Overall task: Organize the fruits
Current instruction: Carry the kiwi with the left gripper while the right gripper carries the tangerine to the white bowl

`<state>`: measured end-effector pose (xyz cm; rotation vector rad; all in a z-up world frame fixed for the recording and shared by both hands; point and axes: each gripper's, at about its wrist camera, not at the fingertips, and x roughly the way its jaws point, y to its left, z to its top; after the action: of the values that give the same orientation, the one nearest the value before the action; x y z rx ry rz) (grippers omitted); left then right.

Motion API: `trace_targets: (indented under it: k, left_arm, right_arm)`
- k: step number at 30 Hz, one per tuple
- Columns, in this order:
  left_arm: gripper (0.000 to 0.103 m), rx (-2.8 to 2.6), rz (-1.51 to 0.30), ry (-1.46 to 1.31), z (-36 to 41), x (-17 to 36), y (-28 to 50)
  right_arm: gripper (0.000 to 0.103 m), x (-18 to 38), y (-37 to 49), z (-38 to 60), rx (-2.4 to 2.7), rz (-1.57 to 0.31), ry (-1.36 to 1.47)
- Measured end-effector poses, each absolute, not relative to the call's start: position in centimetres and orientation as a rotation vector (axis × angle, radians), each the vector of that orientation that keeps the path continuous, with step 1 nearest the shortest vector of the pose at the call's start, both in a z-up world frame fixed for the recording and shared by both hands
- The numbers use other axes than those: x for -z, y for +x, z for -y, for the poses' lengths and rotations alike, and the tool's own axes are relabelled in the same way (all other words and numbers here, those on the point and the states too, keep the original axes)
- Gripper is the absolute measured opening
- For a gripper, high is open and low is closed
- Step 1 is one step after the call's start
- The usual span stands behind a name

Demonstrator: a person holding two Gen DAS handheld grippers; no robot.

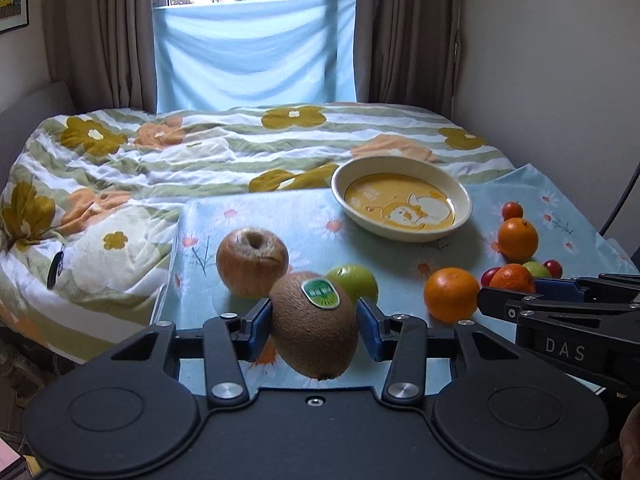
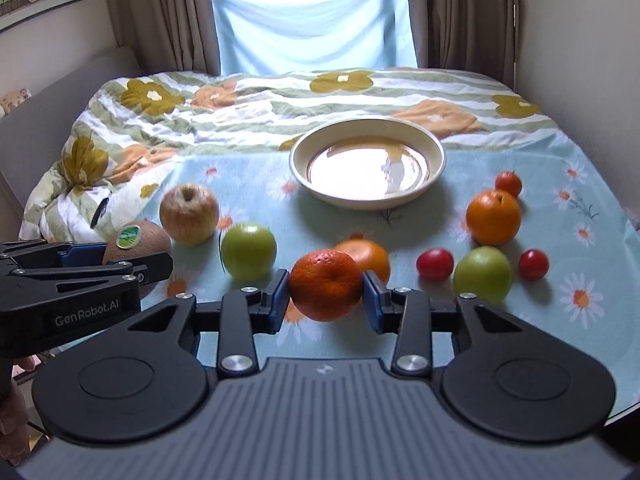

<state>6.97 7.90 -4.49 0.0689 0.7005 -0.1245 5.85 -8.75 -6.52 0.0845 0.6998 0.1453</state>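
Observation:
My left gripper (image 1: 315,322) is shut on a brown kiwi (image 1: 316,326) with a green sticker, held above the near edge of the cloth. My right gripper (image 2: 326,292) is shut on a rough-skinned tangerine (image 2: 325,285), also lifted. The cream bowl (image 2: 434,150) with a yellow inside stands at the far side, also in the left wrist view (image 1: 340,178). A reddish apple (image 2: 189,214), a green apple (image 2: 248,251), an orange (image 2: 493,217) and another green apple (image 2: 482,274) lie on the cloth. The left gripper with the kiwi also shows in the right wrist view (image 2: 138,246).
A floral light-blue cloth (image 2: 560,240) covers the table. Another orange (image 2: 370,256) lies behind the tangerine. Small red tomatoes (image 2: 435,264) (image 2: 533,264) (image 2: 508,183) lie at the right. A flowered quilt (image 1: 160,152) covers the bed behind; curtains and a window are beyond.

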Motion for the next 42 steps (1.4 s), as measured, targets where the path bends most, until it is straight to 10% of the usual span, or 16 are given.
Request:
trace_targets:
  k: [5, 14, 31, 42]
  left_arm:
    - [0.045, 0.138, -0.625, 0.094, -7.0, 1.7, 7.2]
    - [0.084, 0.026, -0.679, 0.066, -9.2, 5.7, 6.0]
    - [0.082, 0.000, -0.836, 0.066, -7.9, 12.1, 7.2]
    - [0.057, 0.004, -0.889, 0.037, -7.7, 13.9, 8.1]
  right_arm:
    - [0.054, 3.8, 6.6, 9.8, -0.135, -0.684, 0.082]
    - [0.054, 6.0, 8.1, 11.8, -0.165, -0.750, 0.063]
    - [0.054, 8.9, 7.6, 11.9, -0.185, -0.808, 0.046]
    - [0.054, 10.1, 7.5, 12.0, -0.167, -0.834, 0.042]
